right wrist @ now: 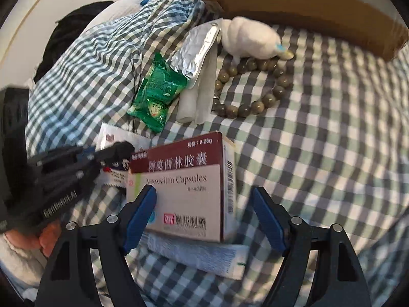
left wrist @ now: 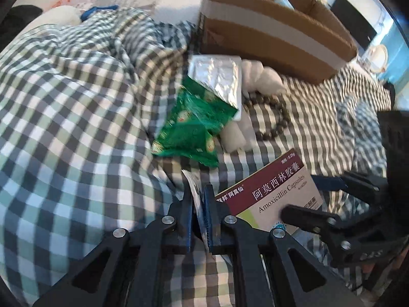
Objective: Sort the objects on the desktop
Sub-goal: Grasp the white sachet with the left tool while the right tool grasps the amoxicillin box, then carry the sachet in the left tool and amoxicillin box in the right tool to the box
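Sorting desktop items | left gripper point(left wrist: 199, 213) clamped on thin sachet point(left wrist: 196, 197) | right gripper point(right wrist: 204, 217) wide, straddling amoxicillin box point(right wrist: 184, 186) dead ahead, no contact visible | risk: sachet is floppy, may slip out; box could skid on checked cloth point(right wrist: 319, 153) when right gripper closes

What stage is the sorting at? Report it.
Early. Done: nothing clearly; the cardboard box shows one pale item inside. In hand: left gripper shut on a flat sachet; right gripper open around the amoxicillin box. Left: green packet, foil blister pack, bead bracelet, white plush toy.
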`<state>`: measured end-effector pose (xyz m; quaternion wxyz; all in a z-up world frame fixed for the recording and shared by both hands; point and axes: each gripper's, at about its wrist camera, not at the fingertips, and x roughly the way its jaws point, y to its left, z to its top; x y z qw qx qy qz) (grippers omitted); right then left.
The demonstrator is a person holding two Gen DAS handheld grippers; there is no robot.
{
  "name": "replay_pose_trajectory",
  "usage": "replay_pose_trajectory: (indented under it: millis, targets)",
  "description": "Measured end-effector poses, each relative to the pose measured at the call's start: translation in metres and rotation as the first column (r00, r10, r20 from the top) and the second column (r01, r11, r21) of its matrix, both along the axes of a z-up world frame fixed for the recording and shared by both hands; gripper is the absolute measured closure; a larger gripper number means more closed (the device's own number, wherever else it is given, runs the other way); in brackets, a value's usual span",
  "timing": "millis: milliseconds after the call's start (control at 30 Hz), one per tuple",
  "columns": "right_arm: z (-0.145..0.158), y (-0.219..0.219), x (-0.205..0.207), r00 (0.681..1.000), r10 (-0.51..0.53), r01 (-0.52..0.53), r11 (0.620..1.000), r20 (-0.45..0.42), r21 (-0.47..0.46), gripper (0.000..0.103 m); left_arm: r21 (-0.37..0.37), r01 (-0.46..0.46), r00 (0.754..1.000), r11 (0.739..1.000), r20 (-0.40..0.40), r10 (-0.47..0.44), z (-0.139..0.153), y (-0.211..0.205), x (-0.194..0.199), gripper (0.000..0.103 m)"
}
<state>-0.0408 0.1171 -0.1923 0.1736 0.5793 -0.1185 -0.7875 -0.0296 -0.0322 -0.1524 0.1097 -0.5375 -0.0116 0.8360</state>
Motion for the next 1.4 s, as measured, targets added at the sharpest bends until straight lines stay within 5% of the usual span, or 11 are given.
replay_pose_trajectory:
  millis: [133,167,267,400,467,633,800,933,1400]
  targets:
    - [-0.011,0.010,-0.006,0.998,-0.034,0.039,0.995,0.058,-0.089,0.027,0.003,0.007,1.000,1.000,0.009,-0.007,-0.002,0.000,0.000,0.095]
    - [-0.009,0.012,-0.005,0.997,-0.041,0.048,0.993,0.059,-0.107,0.040,0.009,0.008,1.000,1.000,0.012,-0.008,-0.002,0.000,0.000,0.095]
    - [0.001,0.023,0.004,0.996,-0.076,0.085,0.979,0.055,-0.185,0.056,0.000,0.010,1.000,1.000,0.020,-0.010,-0.003,0.002,0.000,0.095]
    - [0.010,0.029,0.010,0.996,-0.069,0.087,0.930,0.065,-0.357,0.071,-0.027,-0.005,1.000,1.000,0.029,0.006,-0.006,0.001,-0.001,0.095]
    - [0.007,0.024,0.009,0.995,-0.046,0.079,0.907,0.089,-0.414,0.071,-0.030,-0.005,0.999,1.000,0.031,0.006,-0.007,0.002,-0.002,0.095]
    - [0.006,0.008,0.010,0.996,-0.034,0.060,0.932,0.078,-0.358,0.074,-0.035,-0.010,0.999,0.999,0.033,0.011,-0.008,0.001,-0.002,0.095]
    - [0.074,0.009,0.026,0.976,-0.057,0.044,0.997,-0.210,-0.062,0.074,0.017,-0.011,0.999,1.000,-0.040,0.012,0.006,-0.002,0.004,0.098]
    - [0.110,0.011,0.036,0.941,-0.029,0.075,0.990,-0.336,0.122,0.074,0.054,-0.008,0.993,0.999,-0.114,0.014,0.026,-0.002,0.009,0.098]
    - [0.122,0.025,0.042,0.929,-0.066,0.128,0.980,-0.363,0.151,0.074,0.028,0.002,0.970,1.000,-0.242,0.005,0.066,0.016,0.003,0.098]
